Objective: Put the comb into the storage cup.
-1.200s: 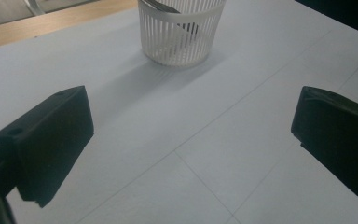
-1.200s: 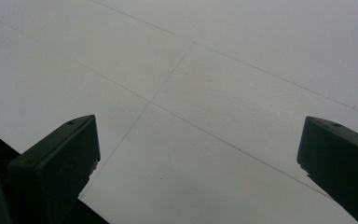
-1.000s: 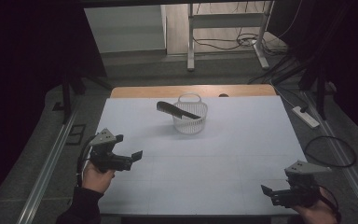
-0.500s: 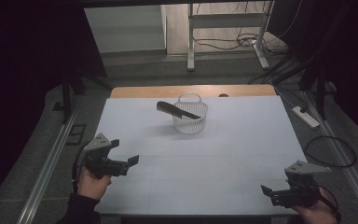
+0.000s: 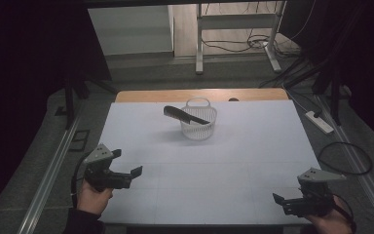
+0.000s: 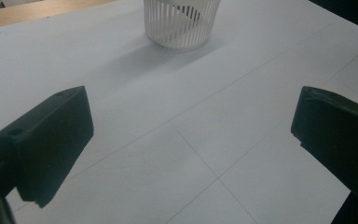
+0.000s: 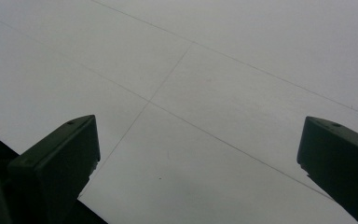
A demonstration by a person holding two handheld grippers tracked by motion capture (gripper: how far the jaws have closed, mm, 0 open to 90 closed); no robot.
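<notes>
A white slatted basket (image 5: 198, 123) stands on the white table (image 5: 253, 146) toward its far middle. A long black comb-like tool (image 5: 185, 115) lies tilted across the basket's rim, one end sticking out to the left. My left gripper (image 5: 126, 163) is held low at the near left, open and empty, pointing to the basket. In the left gripper view the basket (image 6: 182, 21) is at the top, beyond the wide-apart jaws of the left gripper (image 6: 193, 130). My right gripper (image 5: 283, 197) rests at the near right corner, open. The right gripper (image 7: 196, 158) looks down on bare table.
A wooden strip (image 5: 199, 94) runs along the table's far edge. On the floor to the right lie a power strip (image 5: 319, 122) and a looped cable (image 5: 343, 158). A metal frame (image 5: 233, 34) stands beyond the table. Thin seam lines (image 6: 200, 158) cross the tabletop.
My left gripper has drifted a little toward the near edge and to the left. The right gripper, basket and tool have stayed put.
</notes>
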